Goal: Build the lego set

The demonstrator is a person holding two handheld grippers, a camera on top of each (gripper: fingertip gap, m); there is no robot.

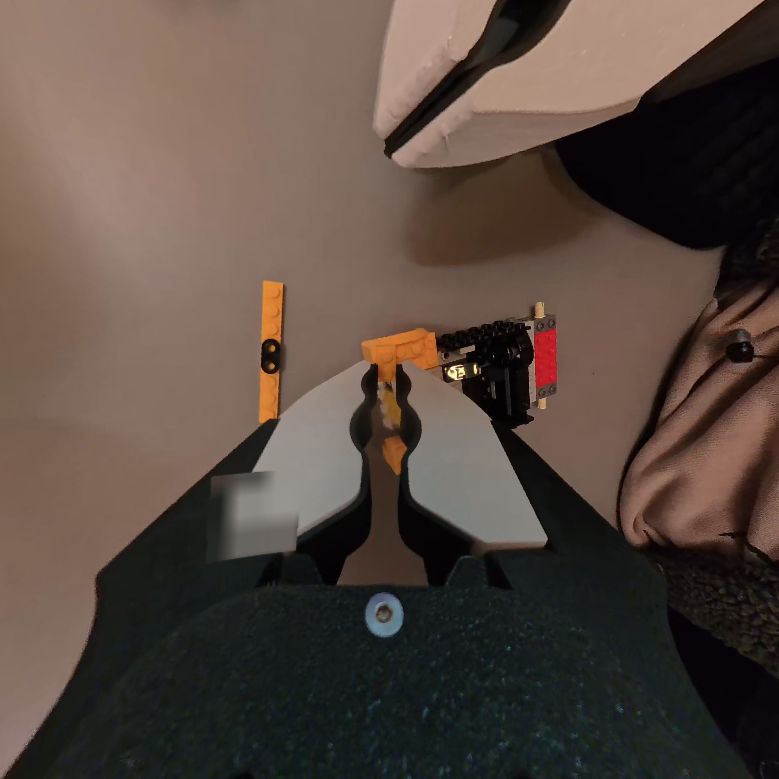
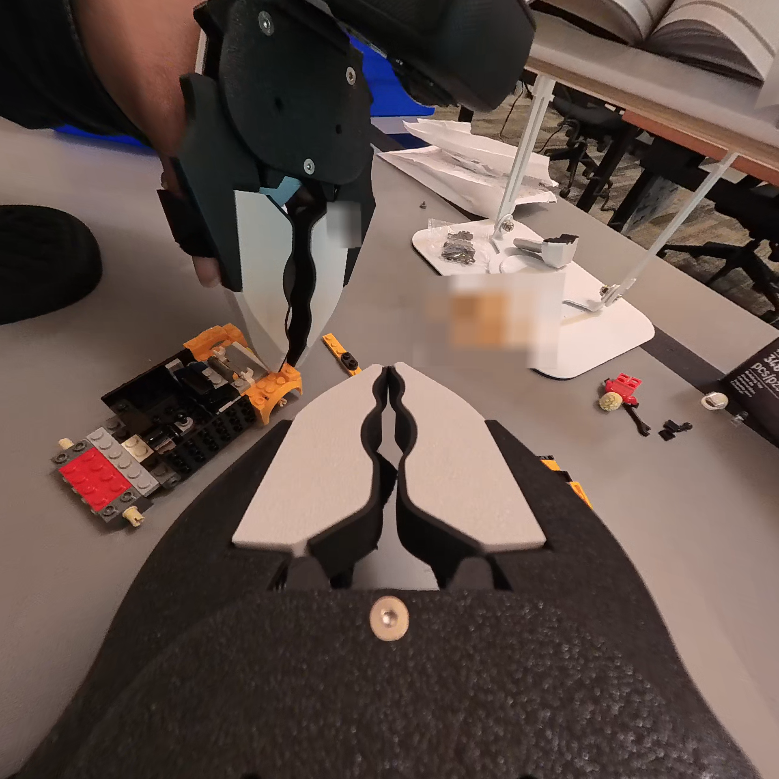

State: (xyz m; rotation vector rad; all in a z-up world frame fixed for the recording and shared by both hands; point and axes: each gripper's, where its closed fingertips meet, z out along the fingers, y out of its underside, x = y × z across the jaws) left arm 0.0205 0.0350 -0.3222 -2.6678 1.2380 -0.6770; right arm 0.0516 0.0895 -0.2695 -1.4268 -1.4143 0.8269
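Observation:
The partly built Lego car (image 2: 168, 421) lies on the grey table, with a black body, a red plate (image 2: 95, 476) at its rear and orange arches at its front. It also shows in the left wrist view (image 1: 497, 366). My left gripper (image 1: 385, 371) is shut on the car's orange front piece (image 1: 400, 350); the right wrist view shows its tips (image 2: 291, 358) on that piece. My right gripper (image 2: 388, 369) is shut and empty, hovering just right of the car. A long orange plate (image 1: 272, 350) carrying a small black piece lies nearby (image 2: 341, 354).
A white stand base (image 2: 590, 329) with bagged parts (image 2: 457, 248) stands behind. A small red assembly (image 2: 621, 390) and black bits (image 2: 674, 430) lie at right. A dark booklet (image 2: 754, 388) is at the right edge. Orange pieces (image 2: 569, 480) sit beside my right gripper. My right fingertips sit around 8 centimetres from my left ones. About 20 centimetres separates my right fingertips from the small red assembly (image 2: 621, 390).

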